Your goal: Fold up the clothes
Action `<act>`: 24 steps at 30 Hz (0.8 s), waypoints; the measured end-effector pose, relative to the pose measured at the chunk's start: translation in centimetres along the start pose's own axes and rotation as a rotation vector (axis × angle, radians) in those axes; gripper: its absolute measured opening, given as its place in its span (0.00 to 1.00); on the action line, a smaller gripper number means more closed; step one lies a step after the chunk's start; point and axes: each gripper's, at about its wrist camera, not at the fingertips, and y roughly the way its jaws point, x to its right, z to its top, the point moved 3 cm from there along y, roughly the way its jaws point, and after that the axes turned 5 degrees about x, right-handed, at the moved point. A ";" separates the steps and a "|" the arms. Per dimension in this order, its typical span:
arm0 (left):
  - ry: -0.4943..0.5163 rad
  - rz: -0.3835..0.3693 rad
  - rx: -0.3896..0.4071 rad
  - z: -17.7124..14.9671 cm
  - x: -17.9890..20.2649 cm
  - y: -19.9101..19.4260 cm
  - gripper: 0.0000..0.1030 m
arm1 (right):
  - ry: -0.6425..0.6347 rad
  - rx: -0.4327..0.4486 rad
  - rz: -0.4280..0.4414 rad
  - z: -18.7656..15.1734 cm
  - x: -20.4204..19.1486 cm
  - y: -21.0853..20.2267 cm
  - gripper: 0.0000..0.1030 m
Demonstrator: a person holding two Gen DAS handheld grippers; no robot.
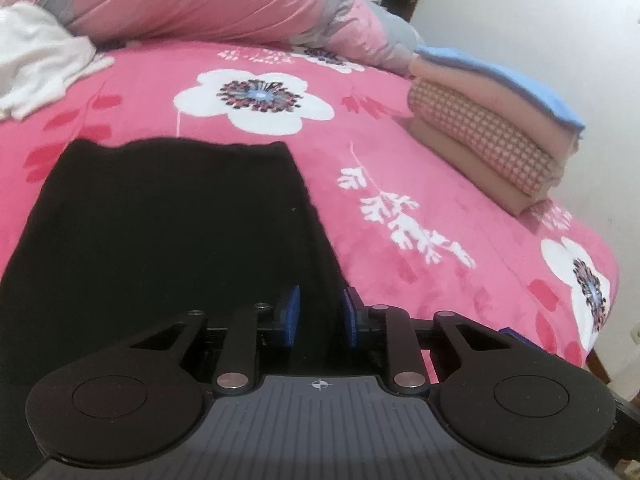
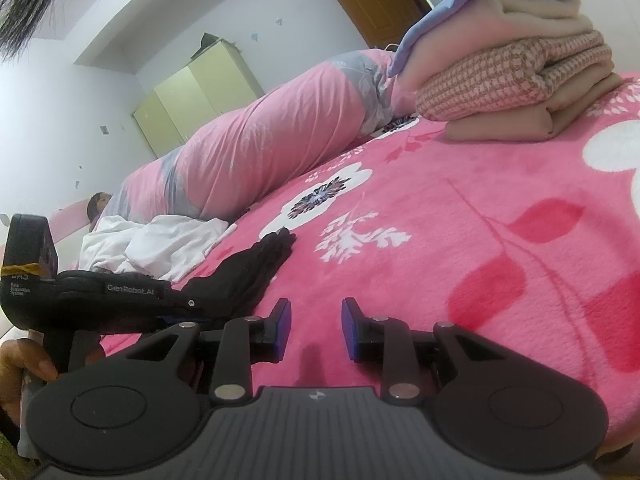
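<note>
The left hand-held gripper (image 1: 319, 316) sits low at the near edge of the bed (image 1: 460, 184). Its blue fingers (image 1: 289, 314) stand a narrow gap apart. The right edge of the black garment (image 1: 168, 232) runs up between them; whether the pads are touching the cloth cannot be told.

The black garment lies flat on the pink flowered blanket, at the near left of the bed in the left wrist view. Its far edge is roughly straight.

The right hand-held gripper (image 2: 315, 328) hovers low over bare blanket, jaws apart and holding nothing. To its left, the right wrist view shows the left gripper body and the black garment (image 2: 256, 268) bunched at its tip.

A crumpled white garment (image 1: 36, 68) lies at the far left. A rolled pink and grey quilt (image 1: 208, 0) lies along the far side. A stack of folded clothes (image 1: 492, 128) sits at the far right, blue piece on top.
</note>
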 end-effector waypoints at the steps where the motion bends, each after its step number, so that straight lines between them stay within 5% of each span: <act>1: -0.009 -0.007 0.000 0.0 -0.2 0.0 0.22 | -0.001 -0.002 0.001 0.0 0.0 0.0 0.28; 4: -0.035 -0.029 0.000 0.0 -0.7 0.1 0.22 | -0.009 -0.006 0.016 0.3 -0.4 0.0 0.29; 8: -0.070 -0.058 0.000 -0.1 -1.4 0.3 0.22 | -0.070 -0.021 0.144 1.1 -2.5 0.7 0.29; 15: -0.131 -0.109 0.001 -0.2 -2.7 0.5 0.22 | -0.161 -0.175 0.287 0.5 -5.5 4.3 0.29; 24: -0.181 -0.188 0.007 -0.6 -4.2 0.7 0.22 | -0.181 -0.289 0.306 -0.5 -6.9 6.4 0.29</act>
